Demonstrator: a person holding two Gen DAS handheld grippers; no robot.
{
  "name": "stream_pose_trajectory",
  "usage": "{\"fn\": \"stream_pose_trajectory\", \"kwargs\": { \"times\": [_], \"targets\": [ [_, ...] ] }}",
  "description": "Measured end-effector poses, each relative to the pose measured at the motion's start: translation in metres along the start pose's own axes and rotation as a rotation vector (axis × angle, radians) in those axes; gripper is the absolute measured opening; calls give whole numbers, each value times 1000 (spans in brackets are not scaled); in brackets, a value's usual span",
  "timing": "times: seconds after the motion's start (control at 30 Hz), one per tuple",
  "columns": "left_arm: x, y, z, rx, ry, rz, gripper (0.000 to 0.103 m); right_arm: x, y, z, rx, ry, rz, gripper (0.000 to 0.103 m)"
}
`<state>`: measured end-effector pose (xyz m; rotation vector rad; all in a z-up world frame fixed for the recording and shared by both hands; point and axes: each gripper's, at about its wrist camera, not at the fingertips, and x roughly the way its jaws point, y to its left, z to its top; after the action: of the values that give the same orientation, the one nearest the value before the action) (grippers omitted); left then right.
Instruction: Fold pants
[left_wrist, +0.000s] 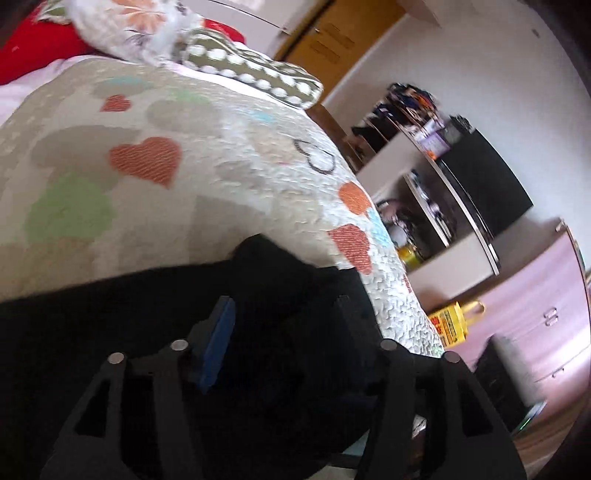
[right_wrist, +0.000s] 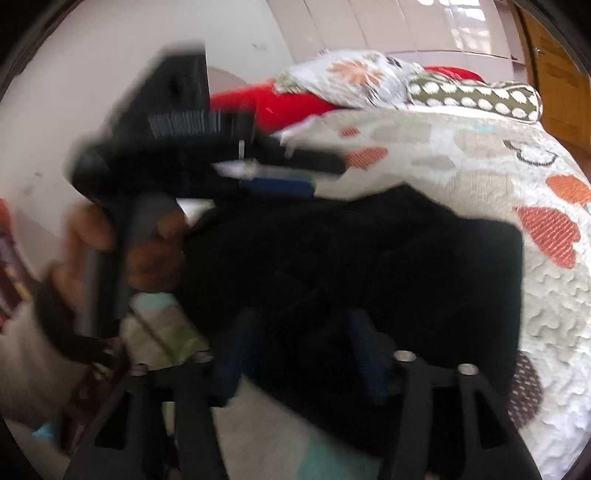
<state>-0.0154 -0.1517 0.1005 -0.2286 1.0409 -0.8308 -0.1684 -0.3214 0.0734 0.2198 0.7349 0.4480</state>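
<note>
Only the right wrist view shows the left gripper (right_wrist: 314, 177); both grippers' fingers spread over black pants (right_wrist: 388, 266) on the heart-patterned bed (left_wrist: 147, 206).

Heart-patterned bed quilt (left_wrist: 207, 177) carries black pants (right_wrist: 369, 258), cushions (left_wrist: 258, 74) beyond

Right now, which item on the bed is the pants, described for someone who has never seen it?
Find the bed's heart-patterned quilt. The pants lie on its near end, a flat dark bundle. They are the only plain black thing there; the pillows at the far end are patterned or red.
</note>
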Motion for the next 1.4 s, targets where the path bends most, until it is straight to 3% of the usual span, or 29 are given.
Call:
{"fn": "stream_pose_trajectory", "kwargs": {
  "times": [0.03, 0.2, 0.3, 0.47, 0.53, 0.6, 0.77, 0.93, 1.07, 1.17, 1.2, 1.23, 1.27, 1.3, 1.33, 1.4],
  "targets": [
    [-5, 1, -4, -6, -13, 15, 63, -13, -9, 3, 21, -38, -41, 82],
    [-8, -11, -24, 43, -18, 72, 71, -35, -62, 12, 153, -95, -201, 79],
    [-2, -20, -37, 81, -13, 122, 72, -19, -76, 15, 142, -58, -253, 54],
    [22, -27, -56, 125, 30, 227, 72, 22, -54, 17, 21, 9, -283, 53],
    [32, -20, -62, 119, 46, 304, 72, 36, -44, 13, -12, 72, -347, 53],
    [28, -15, -65, 110, 24, 284, 72, 51, -47, 12, -22, 110, -392, 53],
    [4, -1, -73, 100, 11, 334, 71, 25, -44, 13, 2, 72, -363, 54],
    [-15, 3, -79, 81, -7, 344, 71, -9, -5, -7, -107, 48, -215, 62],
    [-23, 4, -82, 74, -20, 337, 71, -2, 24, -22, -217, 65, -187, 62],
    [-27, 3, -88, 71, -14, 327, 71, 20, 29, -26, -232, 108, -186, 61],
    [-28, 2, -89, 73, -13, 325, 71, 24, 29, -27, -233, 111, -191, 55],
    [-30, 1, -91, 77, -11, 322, 71, 30, 26, -26, -228, 115, -202, 40],
    [-31, 0, -93, 83, -10, 321, 71, 34, 21, -23, -199, 120, -190, 35],
    [-33, -2, -95, 88, -9, 320, 71, 33, 16, -20, -163, 115, -159, 29],
    [-34, -3, -96, 90, -10, 320, 71, 27, 11, -16, -119, 94, -106, 16],
    [-36, -6, -98, 98, -9, 315, 71, 12, 4, -11, -59, 50, -32, 12]
  ]
}}
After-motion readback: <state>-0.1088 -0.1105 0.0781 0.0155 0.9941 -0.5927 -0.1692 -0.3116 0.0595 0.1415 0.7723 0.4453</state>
